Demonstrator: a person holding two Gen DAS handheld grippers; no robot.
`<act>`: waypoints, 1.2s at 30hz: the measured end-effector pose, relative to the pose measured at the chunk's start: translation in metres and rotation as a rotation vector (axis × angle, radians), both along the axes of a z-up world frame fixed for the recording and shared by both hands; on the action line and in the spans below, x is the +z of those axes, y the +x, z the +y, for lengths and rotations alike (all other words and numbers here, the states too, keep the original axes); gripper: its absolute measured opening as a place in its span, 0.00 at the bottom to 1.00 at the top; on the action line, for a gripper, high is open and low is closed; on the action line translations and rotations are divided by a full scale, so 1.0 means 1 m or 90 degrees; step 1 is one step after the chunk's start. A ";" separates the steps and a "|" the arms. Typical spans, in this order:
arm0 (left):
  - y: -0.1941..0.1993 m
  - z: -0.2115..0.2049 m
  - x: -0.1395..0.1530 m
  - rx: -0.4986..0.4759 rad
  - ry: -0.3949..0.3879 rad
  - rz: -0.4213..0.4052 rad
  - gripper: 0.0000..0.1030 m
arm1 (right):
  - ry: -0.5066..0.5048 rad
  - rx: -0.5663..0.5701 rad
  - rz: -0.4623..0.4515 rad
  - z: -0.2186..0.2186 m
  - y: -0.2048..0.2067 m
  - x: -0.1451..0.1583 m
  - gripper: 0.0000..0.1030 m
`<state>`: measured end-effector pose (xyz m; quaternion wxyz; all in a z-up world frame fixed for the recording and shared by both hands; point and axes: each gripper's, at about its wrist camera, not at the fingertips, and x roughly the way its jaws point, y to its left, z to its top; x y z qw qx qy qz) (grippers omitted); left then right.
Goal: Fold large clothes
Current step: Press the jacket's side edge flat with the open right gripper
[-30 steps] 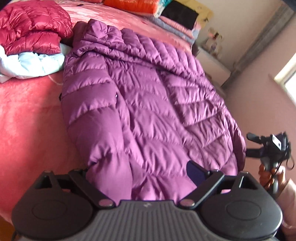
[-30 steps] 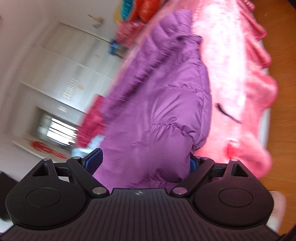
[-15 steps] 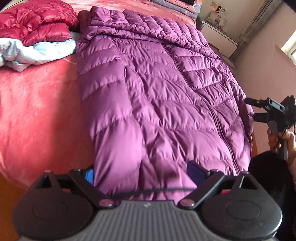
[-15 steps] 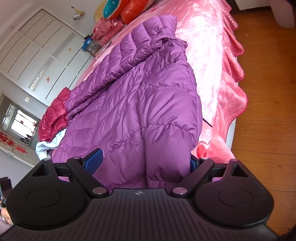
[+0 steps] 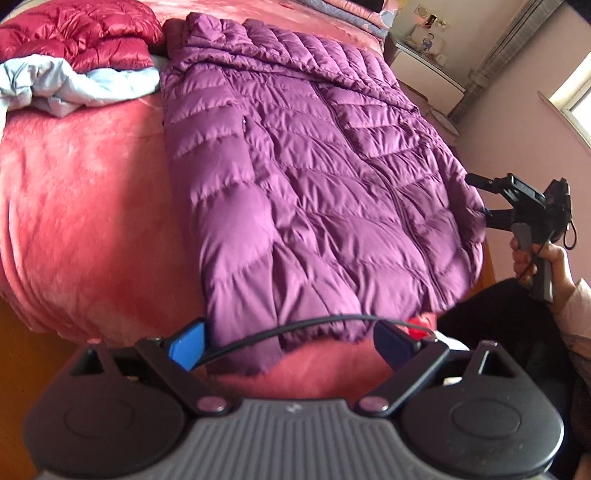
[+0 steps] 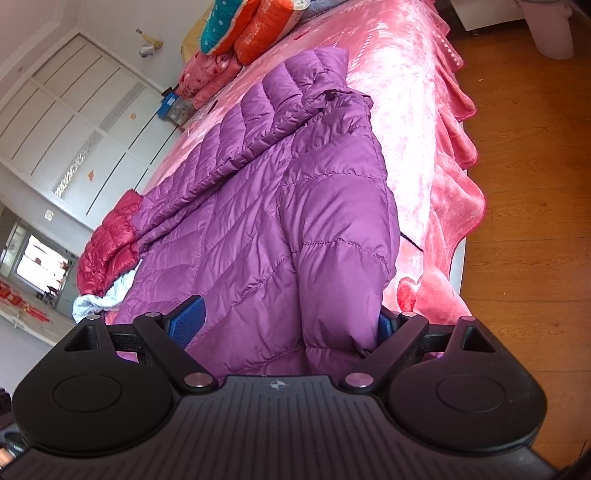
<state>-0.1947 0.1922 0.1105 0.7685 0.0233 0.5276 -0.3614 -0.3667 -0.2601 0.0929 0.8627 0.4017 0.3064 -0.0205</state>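
Note:
A large purple puffer jacket (image 5: 317, 177) lies spread front-up on the pink bed (image 5: 81, 206), hood at the far end. My left gripper (image 5: 290, 341) is open at the jacket's hem by the bed's near edge, holding nothing. A thin black cord (image 5: 295, 326) runs between its fingers. My right gripper (image 6: 291, 325) is open, its fingers on either side of the jacket's right sleeve cuff (image 6: 340, 317) and hem. In the left wrist view the right gripper (image 5: 480, 201) shows at the jacket's right edge with both fingers apart.
A dark red puffer jacket (image 5: 85, 33) and a pale blue garment (image 5: 74, 86) lie piled at the bed's far left. Orange and teal pillows (image 6: 251, 26) sit at the head. A white nightstand (image 5: 424, 62) stands by the wall. Wooden floor (image 6: 532, 184) runs along the bed's right side.
The jacket has been drawn toward the bed's near edge and flattened. My left gripper has let go of the hem and backed off; the right gripper's view has steadied.

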 end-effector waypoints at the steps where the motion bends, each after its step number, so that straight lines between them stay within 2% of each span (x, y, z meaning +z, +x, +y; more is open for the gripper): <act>1: -0.002 0.002 0.001 -0.001 -0.001 0.003 0.92 | 0.003 -0.007 -0.003 0.001 -0.002 0.001 1.00; 7: -0.011 0.016 0.013 0.021 -0.040 -0.007 0.92 | -0.001 -0.074 -0.031 0.013 -0.027 0.014 1.00; 12: -0.003 0.034 0.013 0.089 -0.088 -0.003 0.93 | -0.002 -0.117 -0.055 0.024 -0.050 0.024 1.00; 16: 0.015 0.045 -0.006 0.175 -0.108 0.048 0.93 | 0.073 -0.097 -0.073 0.036 -0.059 0.023 1.00; 19: 0.030 0.045 -0.027 0.230 -0.117 0.081 0.93 | 0.088 -0.069 -0.048 0.052 -0.057 0.020 1.00; 22: 0.037 0.038 -0.042 0.234 -0.151 0.122 0.93 | 0.090 -0.045 -0.018 0.059 -0.051 0.017 1.00; 27: 0.040 0.019 -0.056 0.216 -0.144 0.149 0.91 | 0.090 -0.034 0.000 0.060 -0.048 0.013 1.00; 29: 0.040 0.016 -0.059 0.217 -0.140 0.153 0.86 | 0.098 -0.038 0.001 0.057 -0.051 0.012 1.00; 32: 0.040 0.016 -0.058 0.221 -0.144 0.157 0.64 | 0.121 -0.047 0.003 0.055 -0.059 0.008 1.00; 33: 0.040 0.017 -0.058 0.223 -0.155 0.163 0.54 | 0.127 -0.049 0.004 0.054 -0.061 0.006 1.00; 36: 0.039 0.017 -0.054 0.229 -0.191 0.171 0.41 | 0.149 -0.054 0.015 0.052 -0.064 0.001 1.00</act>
